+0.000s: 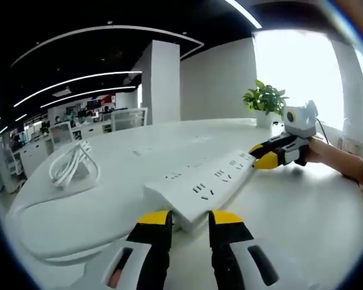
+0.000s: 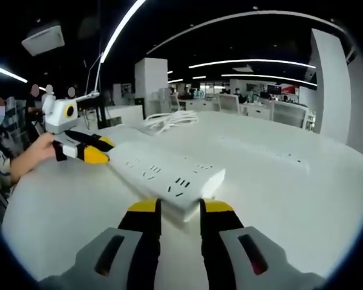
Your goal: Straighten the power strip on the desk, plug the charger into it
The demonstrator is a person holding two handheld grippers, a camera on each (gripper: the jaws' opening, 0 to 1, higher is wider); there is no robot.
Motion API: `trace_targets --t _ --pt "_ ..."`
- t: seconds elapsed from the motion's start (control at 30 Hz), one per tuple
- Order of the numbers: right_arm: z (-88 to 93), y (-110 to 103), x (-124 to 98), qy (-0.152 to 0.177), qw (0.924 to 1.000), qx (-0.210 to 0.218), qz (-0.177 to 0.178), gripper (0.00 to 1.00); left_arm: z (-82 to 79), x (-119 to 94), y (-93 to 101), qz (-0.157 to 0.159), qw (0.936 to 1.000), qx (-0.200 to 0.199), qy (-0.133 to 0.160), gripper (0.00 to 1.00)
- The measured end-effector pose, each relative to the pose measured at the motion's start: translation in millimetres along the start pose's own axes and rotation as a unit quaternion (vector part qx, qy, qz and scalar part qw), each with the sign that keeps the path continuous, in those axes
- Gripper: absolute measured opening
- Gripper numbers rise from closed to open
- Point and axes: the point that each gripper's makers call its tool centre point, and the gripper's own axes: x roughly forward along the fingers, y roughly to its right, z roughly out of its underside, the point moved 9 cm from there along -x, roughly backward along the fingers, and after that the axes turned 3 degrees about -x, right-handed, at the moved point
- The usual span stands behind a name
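Power strip point(image 1: 199, 184) lies mid-frame on desk point(image 1: 302, 211). Left gripper point(image 1: 190, 219) and right gripper point(image 2: 180, 208), both spread, bracket opposite ends. Advise pivoting evenly, ends kept level. Coiled cable point(image 1: 74, 164), left.

Each camera sits low over the white bench point(image 1: 302, 211), looking along its own claw at opposite ends of the power strip point(image 1: 206, 184), close up. Both views share the strip and, at its far end, the opposing claw.
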Motion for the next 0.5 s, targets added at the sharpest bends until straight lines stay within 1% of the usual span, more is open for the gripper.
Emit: trace_targets --t 0.5 --pt "-0.8 -4.7 -1.8 -0.005 1.0000 -0.001 -0.006 0.24 0.7 -4.3 0.6 -0.001 1.0000 0.000 -0.007 0.24"
